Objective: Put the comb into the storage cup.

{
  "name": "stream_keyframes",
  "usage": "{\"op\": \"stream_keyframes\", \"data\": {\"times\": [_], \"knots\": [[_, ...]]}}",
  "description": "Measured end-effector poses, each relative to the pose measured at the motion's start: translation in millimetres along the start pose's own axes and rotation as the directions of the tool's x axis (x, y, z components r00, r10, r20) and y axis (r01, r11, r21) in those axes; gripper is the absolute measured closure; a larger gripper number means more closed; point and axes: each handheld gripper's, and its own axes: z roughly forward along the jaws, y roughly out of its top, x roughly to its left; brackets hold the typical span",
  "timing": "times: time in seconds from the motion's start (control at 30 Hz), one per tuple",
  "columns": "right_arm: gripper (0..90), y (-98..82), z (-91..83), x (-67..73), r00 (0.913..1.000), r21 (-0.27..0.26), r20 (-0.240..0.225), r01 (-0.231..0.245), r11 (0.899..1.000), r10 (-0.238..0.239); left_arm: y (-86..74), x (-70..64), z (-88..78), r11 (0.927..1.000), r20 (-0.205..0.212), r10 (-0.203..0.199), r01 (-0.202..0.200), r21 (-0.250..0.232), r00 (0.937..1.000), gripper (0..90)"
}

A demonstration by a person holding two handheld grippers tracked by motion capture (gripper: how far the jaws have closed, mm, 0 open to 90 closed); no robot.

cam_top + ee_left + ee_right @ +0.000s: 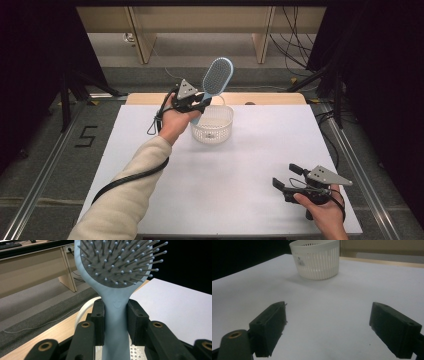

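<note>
The left tongs [116, 322] pinch the brush [216, 80] by its handle, holding it upright over the basket [212, 131] at the far side of the tabletop [240, 175] — picked up, not yet dropped in; the right tongs [286, 177] rest spread near the front edge — idle

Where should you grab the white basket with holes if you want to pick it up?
Grip the white slotted plastic basket by its rim, coming straight down from above with one jaw inside and one outside. It stands upright with its mouth open, and its thin wall fits between jaws, while the round body looks too wide to clamp from the side.
</note>
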Motion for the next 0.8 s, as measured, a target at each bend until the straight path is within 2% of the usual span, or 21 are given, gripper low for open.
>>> {"op": "stream_keyframes", "data": {"times": [0.8], "knots": [[15.0,0.0,-0.1,-0.3,1.0,0.0,-0.002,0.0,1.0,0.0,0.5,0.7,10.7,0.9998,0.006,0.017,-0.017,-0.005,0.9998,69.7]]}}
